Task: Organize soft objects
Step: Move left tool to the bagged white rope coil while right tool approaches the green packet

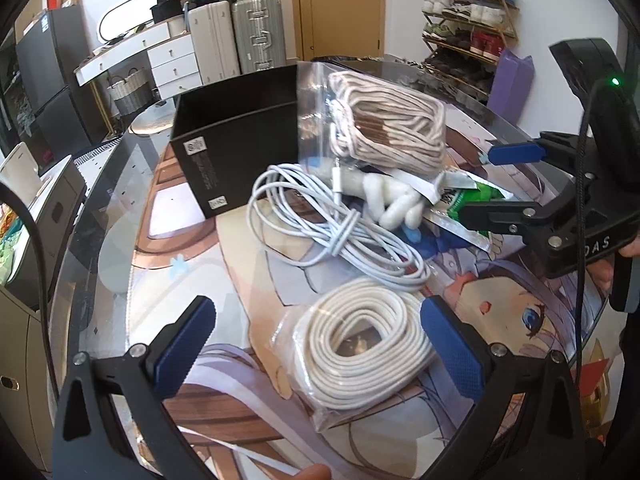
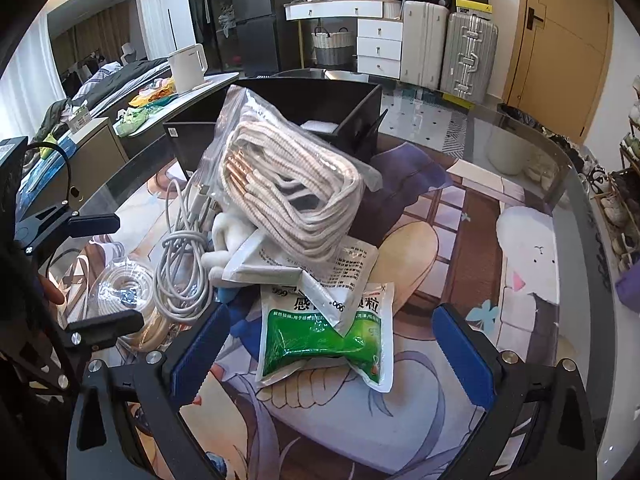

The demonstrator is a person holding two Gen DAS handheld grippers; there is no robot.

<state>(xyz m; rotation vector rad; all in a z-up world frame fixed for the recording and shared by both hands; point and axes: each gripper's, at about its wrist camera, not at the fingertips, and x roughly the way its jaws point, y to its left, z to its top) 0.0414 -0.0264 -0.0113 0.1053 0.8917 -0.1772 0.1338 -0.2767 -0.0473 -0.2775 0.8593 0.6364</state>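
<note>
My left gripper (image 1: 320,344) is open low over the table, its blue pads either side of a bagged white cord coil (image 1: 360,344). Beyond it lie a loose white cable (image 1: 320,224), a white plush toy (image 1: 396,200) and a bag of braided rope (image 1: 392,128) leaning on an open black box (image 1: 236,132). My right gripper (image 2: 332,354) is open too, straddling a green medicine packet (image 2: 320,344) without touching it. A white printed sachet (image 2: 336,264) overlaps the packet's top. The rope bag (image 2: 292,192) rests against the black box (image 2: 320,100).
A round glass table with a cartoon mat (image 2: 480,216) carries everything. To the left is a side counter with a white kettle (image 2: 186,66). Suitcases (image 1: 256,36), a shoe rack (image 1: 468,28) and a purple bag (image 1: 512,84) stand beyond the table.
</note>
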